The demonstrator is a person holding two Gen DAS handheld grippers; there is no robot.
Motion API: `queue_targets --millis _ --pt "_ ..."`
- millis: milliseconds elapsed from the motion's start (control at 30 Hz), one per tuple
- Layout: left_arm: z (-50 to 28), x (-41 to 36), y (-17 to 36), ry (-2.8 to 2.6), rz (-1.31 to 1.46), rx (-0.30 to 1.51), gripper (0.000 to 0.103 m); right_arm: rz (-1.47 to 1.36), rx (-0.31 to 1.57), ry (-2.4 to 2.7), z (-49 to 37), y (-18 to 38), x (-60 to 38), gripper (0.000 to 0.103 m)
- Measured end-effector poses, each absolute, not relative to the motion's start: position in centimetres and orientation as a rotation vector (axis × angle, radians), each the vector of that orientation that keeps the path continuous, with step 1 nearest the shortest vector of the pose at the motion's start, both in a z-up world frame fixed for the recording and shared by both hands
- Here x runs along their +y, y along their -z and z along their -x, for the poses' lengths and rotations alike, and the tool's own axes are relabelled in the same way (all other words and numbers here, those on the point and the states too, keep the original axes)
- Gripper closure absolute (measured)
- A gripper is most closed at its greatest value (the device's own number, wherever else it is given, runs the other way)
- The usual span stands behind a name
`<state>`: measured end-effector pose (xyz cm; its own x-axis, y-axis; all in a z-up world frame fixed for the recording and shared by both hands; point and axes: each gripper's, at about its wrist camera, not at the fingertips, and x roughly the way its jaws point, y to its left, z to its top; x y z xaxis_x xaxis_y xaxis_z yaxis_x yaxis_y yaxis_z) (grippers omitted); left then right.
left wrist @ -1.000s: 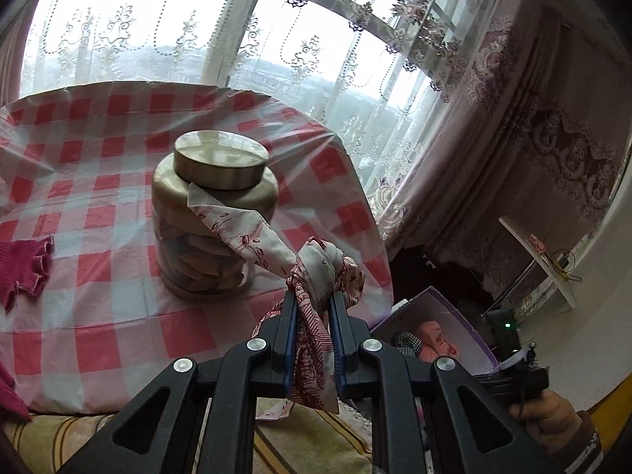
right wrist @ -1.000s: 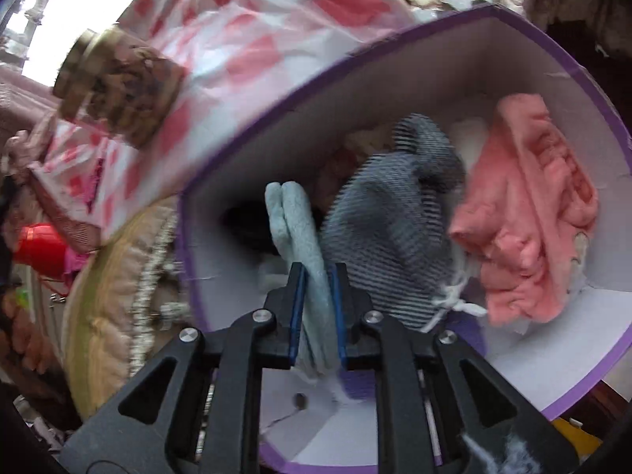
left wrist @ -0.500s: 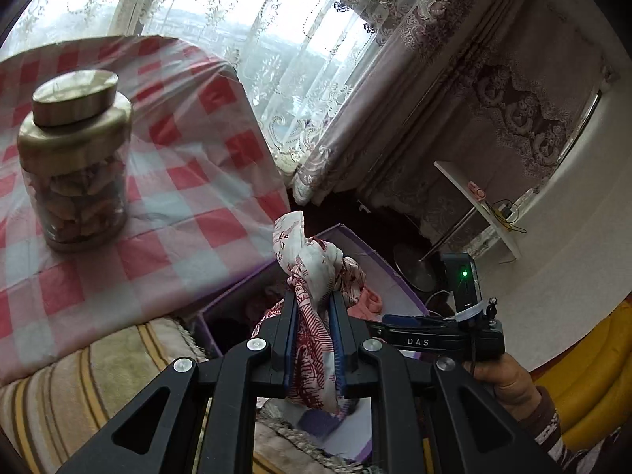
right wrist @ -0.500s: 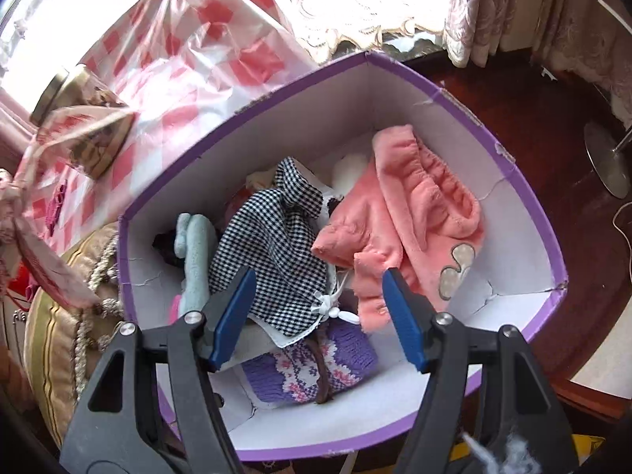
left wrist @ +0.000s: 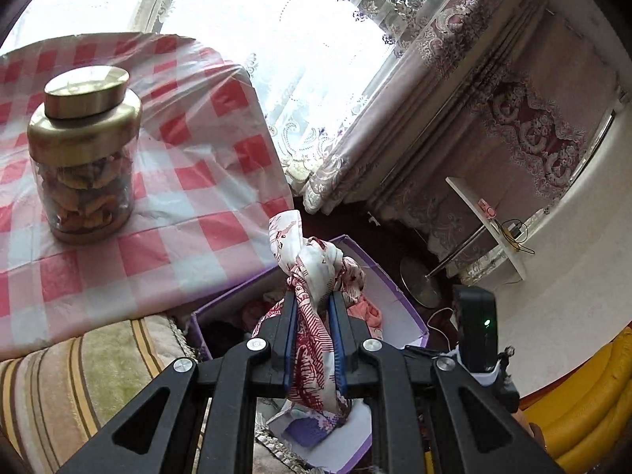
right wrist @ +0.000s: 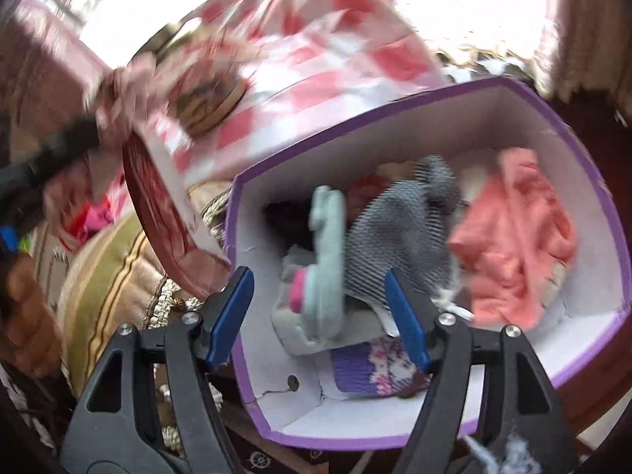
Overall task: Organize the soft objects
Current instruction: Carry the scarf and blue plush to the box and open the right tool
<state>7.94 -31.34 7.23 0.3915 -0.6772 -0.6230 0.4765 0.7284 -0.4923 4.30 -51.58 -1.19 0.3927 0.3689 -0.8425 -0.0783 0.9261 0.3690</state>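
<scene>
left claw [left wrist: 313, 308]: black plastic arms, blue pads, silver screws
right claw [right wrist: 320, 308]: black arms with triangular cut-outs, blue pads, silver screws
right claw's top: black box, green light

Red-and-white printed scarf [left wrist: 312, 276], purple-rimmed box [right wrist: 395, 106], red-checked tablecloth [left wrist: 189, 181].

The right hand-held gripper [right wrist: 320, 308], jaws spread, hangs over a purple box [right wrist: 395, 106] holding a mint sock [right wrist: 326, 260].
</scene>
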Motion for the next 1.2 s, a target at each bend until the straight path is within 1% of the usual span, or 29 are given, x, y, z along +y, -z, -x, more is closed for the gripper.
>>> queue_targets --millis 33,100,133,167,200,267,400,600,733,800,833,867,900,933,967,1033,1067,1200 --pt "-7.9 -31.1 -7.6 0.732 0.245 0.891 0.087 -0.263 1.152 -0.298 -4.9 1.7 -50.7 0.031" --pt "-7.9 -30.7 -8.1 0.720 0.234 0.868 0.087 -0.247 1.180 -0.303 -6.4 3.4 -50.0 0.040" --pt "-8.0 -30.6 -8.2 0.717 0.231 0.863 0.087 -0.241 1.224 -0.281 -7.3 4.8 -50.0 0.060" --pt "-8.0 -30.5 -8.2 0.714 0.230 0.862 0.087 -0.237 1.269 -0.249 -8.0 6.4 -50.2 0.085" --pt "-8.0 -30.4 -8.1 0.713 0.231 0.865 0.087 -0.238 1.298 -0.226 -8.6 7.6 -50.5 0.089" --pt "-8.0 -30.3 -7.9 0.712 0.231 0.871 0.087 -0.271 1.305 -0.221 -8.6 8.3 -51.6 0.092" --pt "-8.1 -30.0 -7.9 0.705 0.219 0.860 0.087 -0.419 1.207 -0.260 -6.3 5.0 -55.5 0.092" --pt "-8.3 -30.6 -7.0 0.722 0.228 0.895 0.087 -0.530 1.113 -0.238 -2.0 1.0 -62.2 0.092" --pt "-8.0 -30.8 -7.2 0.730 0.221 0.886 0.087 -0.569 1.146 -0.163 -0.5 1.7 -65.9 0.092" --pt "-7.9 -30.9 -7.2 0.729 0.222 0.886 0.087 -0.569 1.216 -0.100 -0.6 3.3 -66.8 0.092" --pt "-7.9 -30.9 -7.1 0.729 0.221 0.889 0.087 -0.534 1.255 -0.026 -0.5 3.9 -67.3 0.086" --pt "-7.8 -31.0 -7.1 0.731 0.218 0.890 0.087 -0.492 1.283 0.056 -1.0 4.3 -67.8 0.072" --pt "-7.8 -31.1 -7.1 0.733 0.214 0.892 0.087 -0.459 1.286 0.116 -0.8 4.3 -68.3 0.066" --pt "-7.8 -31.1 -7.1 0.735 0.211 0.893 0.087 -0.442 1.264 0.128 -0.4 4.1 -68.7 0.062" --pt "-7.8 -31.2 -7.1 0.737 0.209 0.893 0.087 -0.426 1.257 0.133 -0.3 3.8 -68.8 0.047" --pt "-7.9 -31.3 -7.0 0.737 0.206 0.896 0.087 -0.352 1.231 0.169 -0.1 2.7 -68.5 0.031" --pt "-7.9 -31.3 -6.8 0.738 0.205 0.901 0.087 -0.323 1.208 0.186 -0.2 2.0 -68.1 0.028" --pt "-8.1 -31.7 -6.3 0.737 0.196 0.923 0.087 -0.302 1.120 0.144 -0.1 0.3 -66.9 0.028"
